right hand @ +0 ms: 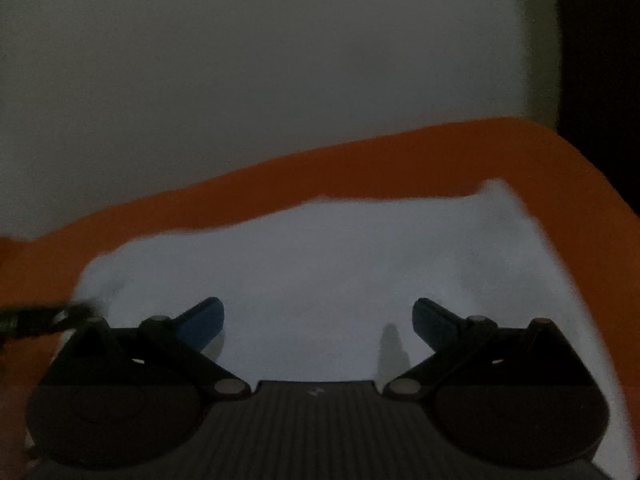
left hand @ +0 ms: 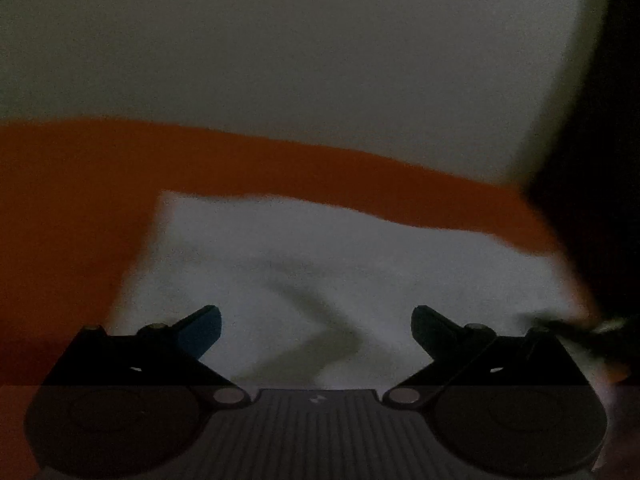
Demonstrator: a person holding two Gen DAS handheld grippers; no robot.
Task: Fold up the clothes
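Observation:
A white garment (left hand: 320,264) lies on an orange surface (left hand: 72,208), with a dark crease running across its near part. My left gripper (left hand: 316,328) hovers low over it, open, with nothing between its blue-tipped fingers. The right wrist view shows the same white garment (right hand: 320,264) spread flat, its far right corner slightly lifted. My right gripper (right hand: 318,320) is open above it and holds nothing. Both views are dim and blurred.
A pale wall (left hand: 300,48) rises behind the orange surface (right hand: 400,168). A dark vertical shape (left hand: 600,160) fills the right side of the left wrist view. The tip of another dark tool (right hand: 36,318) pokes in at the left edge of the right wrist view.

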